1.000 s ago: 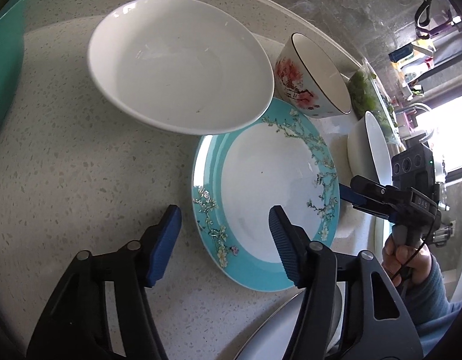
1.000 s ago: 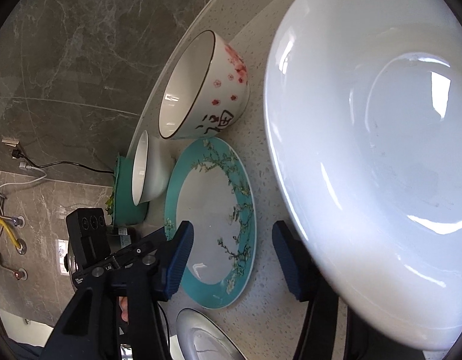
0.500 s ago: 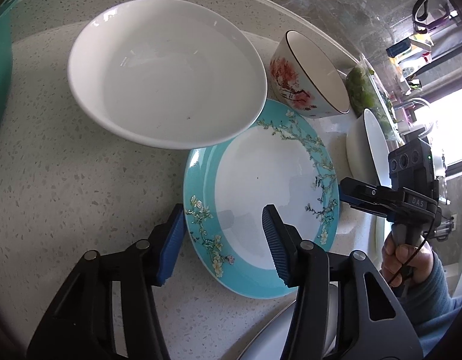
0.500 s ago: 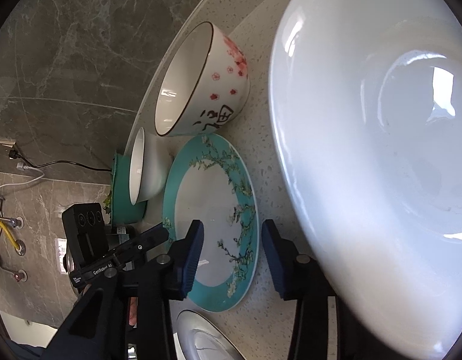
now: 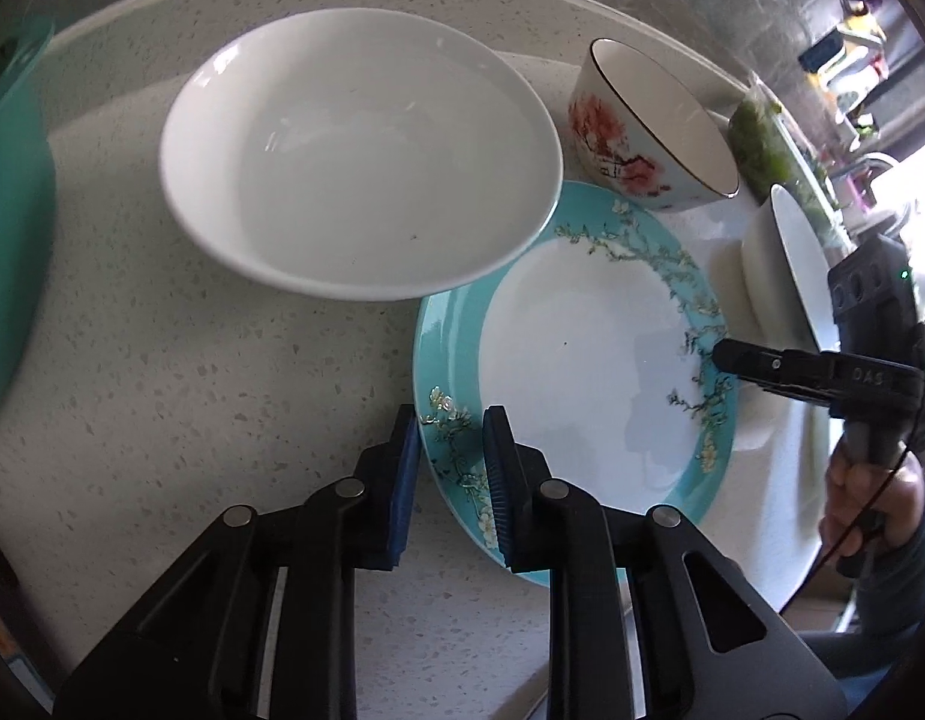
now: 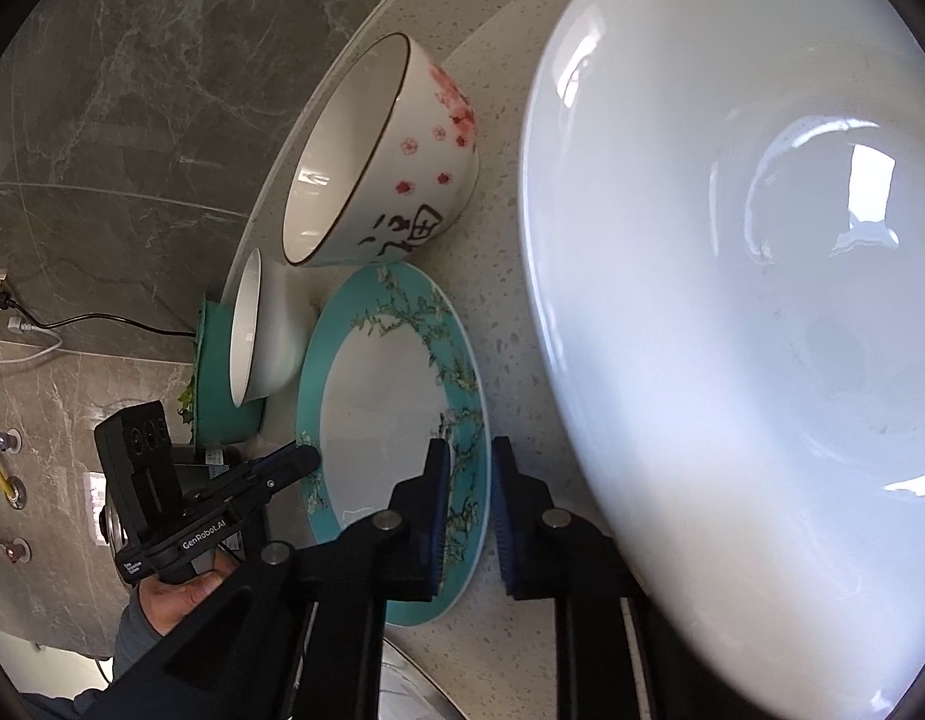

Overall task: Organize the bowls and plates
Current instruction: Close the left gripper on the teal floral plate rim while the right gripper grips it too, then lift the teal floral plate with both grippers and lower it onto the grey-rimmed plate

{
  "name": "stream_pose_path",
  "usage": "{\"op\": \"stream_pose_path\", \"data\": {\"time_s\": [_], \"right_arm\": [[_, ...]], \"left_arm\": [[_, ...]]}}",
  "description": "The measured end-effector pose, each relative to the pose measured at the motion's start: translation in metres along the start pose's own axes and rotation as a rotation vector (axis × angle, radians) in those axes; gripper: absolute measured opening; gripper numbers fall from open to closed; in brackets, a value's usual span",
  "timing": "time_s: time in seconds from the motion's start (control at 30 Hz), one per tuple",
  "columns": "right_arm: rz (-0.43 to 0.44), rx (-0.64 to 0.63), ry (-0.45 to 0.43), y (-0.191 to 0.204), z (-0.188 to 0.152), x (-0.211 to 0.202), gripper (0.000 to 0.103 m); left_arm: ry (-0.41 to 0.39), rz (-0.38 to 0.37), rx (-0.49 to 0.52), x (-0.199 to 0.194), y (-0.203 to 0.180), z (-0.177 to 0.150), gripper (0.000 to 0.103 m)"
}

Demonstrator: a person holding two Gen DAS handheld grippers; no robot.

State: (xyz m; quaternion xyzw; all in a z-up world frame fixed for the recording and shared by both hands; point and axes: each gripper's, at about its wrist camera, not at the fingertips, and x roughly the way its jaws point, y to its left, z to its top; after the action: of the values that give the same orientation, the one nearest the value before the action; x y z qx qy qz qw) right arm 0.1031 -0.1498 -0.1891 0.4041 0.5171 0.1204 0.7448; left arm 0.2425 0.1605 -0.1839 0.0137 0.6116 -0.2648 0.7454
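- Surface: pale speckled stone counter (image 5: 162, 372) with a rounded edge; dark grey veined marble wall (image 6: 132, 90) behind it. Cables hang plugged in on the wall at far left of the right wrist view.
- Count, plates: one teal-rimmed floral plate (image 5: 582, 360) lying flat on the counter.
- Count, bowls: three — large white bowl (image 5: 354, 150) beside the plate, its rim overhanging the plate's edge; blossom-painted bowl (image 5: 648, 138) behind the plate; small white bowl (image 6: 264, 330) resting on a green dish (image 6: 216, 390).
- Left gripper (image 5: 447, 468): jaws closing, straddling the plate's near rim, rim between the pads.
- Right gripper (image 6: 468, 504): jaws pinched narrow onto the opposite rim of that plate.
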Motion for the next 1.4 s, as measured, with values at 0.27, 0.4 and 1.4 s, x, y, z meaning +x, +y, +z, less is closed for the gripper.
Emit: {"op": "stream_pose_path", "data": {"time_s": [0.27,0.4,1.4], "right_arm": [[-0.014,-0.012,0.001,0.003,-0.003,0.002,0.016],[-0.035,-0.027,0.002,0.005,-0.004,0.001,0.016],[-0.014,-0.059,-0.034,0.035,-0.023,-0.028,0.017]], "left_arm": [[-0.002,0.009,0.013,0.001,-0.002,0.001,0.019],[-0.008,0.008,0.009,0.001,-0.002,0.000,0.018],[-0.072,-0.039,-0.006,-0.052,-0.027,-0.031,0.016]]}}
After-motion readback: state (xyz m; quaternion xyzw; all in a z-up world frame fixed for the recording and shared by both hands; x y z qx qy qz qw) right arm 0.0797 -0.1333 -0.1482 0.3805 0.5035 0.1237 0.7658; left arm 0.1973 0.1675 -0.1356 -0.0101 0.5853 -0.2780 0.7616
